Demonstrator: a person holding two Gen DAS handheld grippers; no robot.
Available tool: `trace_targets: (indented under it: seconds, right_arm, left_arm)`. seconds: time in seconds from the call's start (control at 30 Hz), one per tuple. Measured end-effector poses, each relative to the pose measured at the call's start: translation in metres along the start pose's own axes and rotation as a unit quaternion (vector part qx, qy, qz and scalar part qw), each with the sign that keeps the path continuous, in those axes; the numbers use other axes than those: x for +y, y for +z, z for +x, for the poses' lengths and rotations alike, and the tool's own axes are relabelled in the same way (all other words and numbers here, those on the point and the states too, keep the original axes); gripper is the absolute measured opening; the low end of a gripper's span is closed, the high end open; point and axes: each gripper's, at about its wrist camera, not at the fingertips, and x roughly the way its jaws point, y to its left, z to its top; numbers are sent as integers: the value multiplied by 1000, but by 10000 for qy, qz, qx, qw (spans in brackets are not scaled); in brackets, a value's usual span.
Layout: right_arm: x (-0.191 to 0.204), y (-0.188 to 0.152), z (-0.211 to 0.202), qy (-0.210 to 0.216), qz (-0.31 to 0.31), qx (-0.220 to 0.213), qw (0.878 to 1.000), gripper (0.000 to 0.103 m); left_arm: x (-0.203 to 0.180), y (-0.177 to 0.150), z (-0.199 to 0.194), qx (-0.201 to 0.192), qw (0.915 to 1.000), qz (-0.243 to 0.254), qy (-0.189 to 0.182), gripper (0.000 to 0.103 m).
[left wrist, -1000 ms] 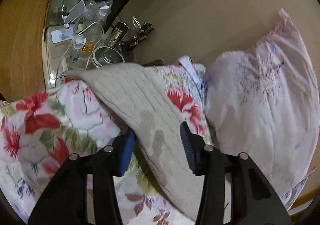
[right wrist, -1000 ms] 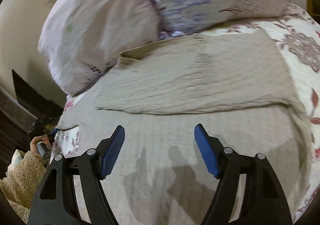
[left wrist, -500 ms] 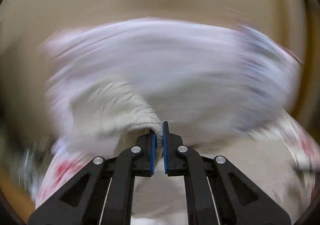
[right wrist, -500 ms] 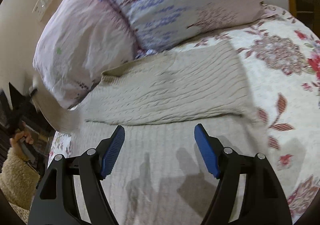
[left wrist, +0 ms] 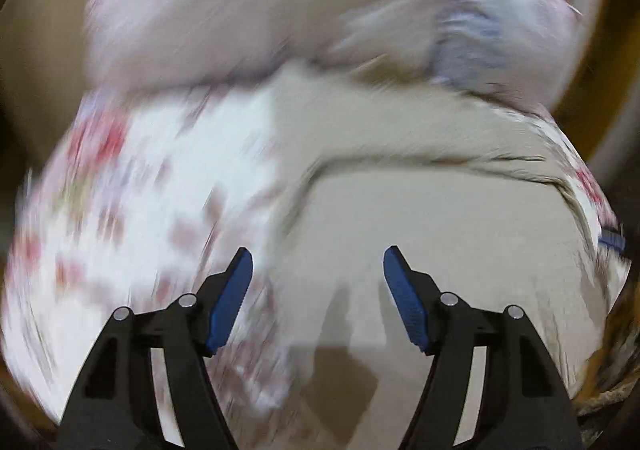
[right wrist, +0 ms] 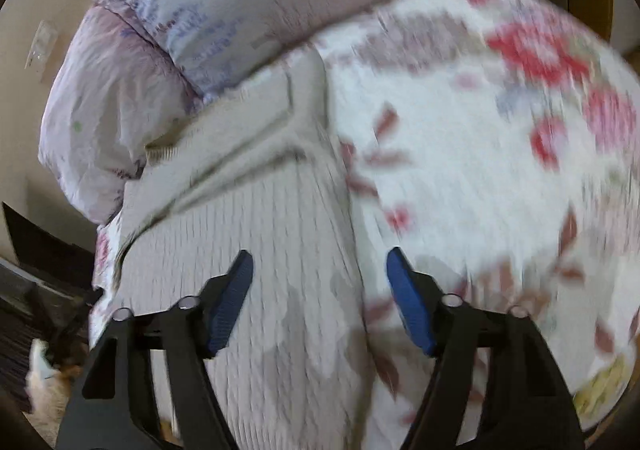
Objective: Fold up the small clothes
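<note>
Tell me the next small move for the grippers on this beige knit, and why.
Probably bring the right gripper down to close on the beige knit sweater at its right edge, which lies between the open jaws beside the floral bedspread. The left gripper is open and empty over the sweater, whose upper part already lies folded across, so a right-side fold seems due.

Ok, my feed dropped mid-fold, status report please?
Left gripper open, empty. Right gripper open, empty. Beige knit sweater flat on floral bedspread, folded edge across it. Pillows at its far end; nothing blocking.
</note>
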Motion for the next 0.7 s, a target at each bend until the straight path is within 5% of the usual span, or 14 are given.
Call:
trace_targets:
  seconds: [0.1,0.37,0.47,0.5,0.63,0.7]
  right_arm:
    - [-15,-27,9,445,269,671,9964,41]
    - [-29,-89,13,1499,834,1561,9727,13]
    - [-22,-90,15,1601,746,1633,9706,9]
    - [-18,-87,15,1644,686,1603,9709,8]
    - [6,-53,14,1979,335,1218,9720,8]
    - [21,-19,14,2247,214,831,9706,8]
  left_arm:
    - [21,-31,2,374,9968,-640,-309,63]
    - [6,-93,-28,573,9811,-1348,-1265,43]
    - [-5,-99,-23,782,9742,-1516,-1479,26]
    - [-7,-100,-19,915,9711,-1546,-1570,13]
    - [-17,-85,-11,1121,9644,-1469,-1893,9]
    - [-15,-55,-12,819,9616,-1422,-2199,9]
